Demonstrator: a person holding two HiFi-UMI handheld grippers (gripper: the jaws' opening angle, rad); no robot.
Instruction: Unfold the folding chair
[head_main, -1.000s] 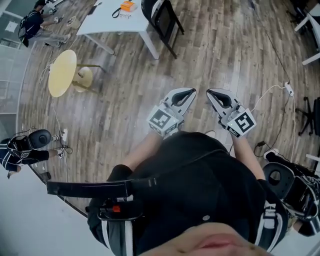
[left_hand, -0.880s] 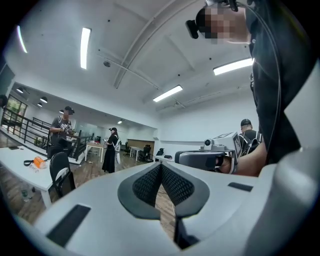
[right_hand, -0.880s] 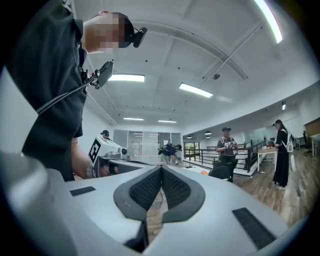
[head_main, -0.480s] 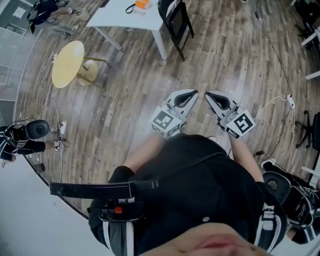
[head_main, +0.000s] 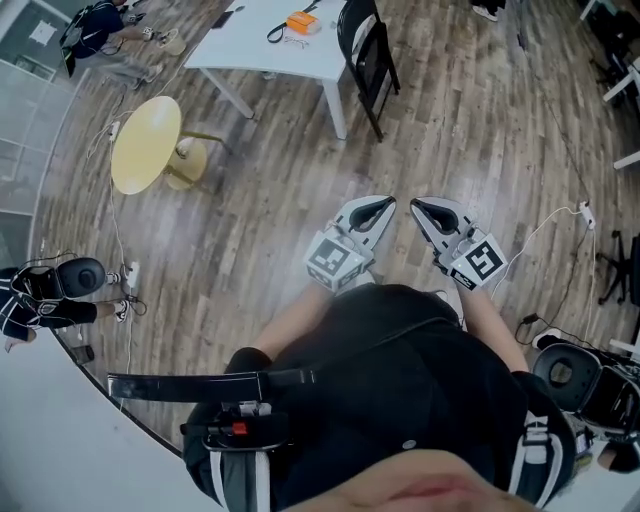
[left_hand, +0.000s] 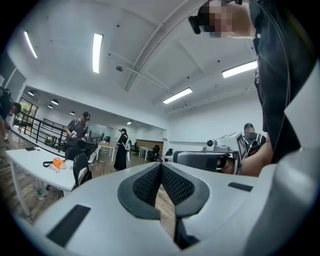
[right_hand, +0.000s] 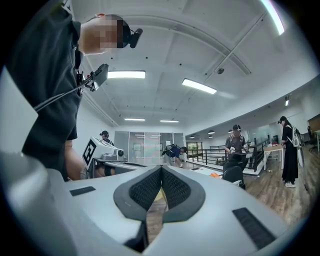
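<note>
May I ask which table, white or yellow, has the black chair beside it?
The white table, black chair at its end; the yellow table stands alone.

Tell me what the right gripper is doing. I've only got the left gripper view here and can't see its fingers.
Observer: The right gripper has its fingers shut on each other, with nothing between them.
Operator: How does the chair sit, seen from above?
Observer: In the head view the black chair stands at the end of the white table, ahead of the left gripper, with wood floor between them.
Operator: Anything off to the side?
Observer: A round yellow table stands off to the left, apart from the white one.
</note>
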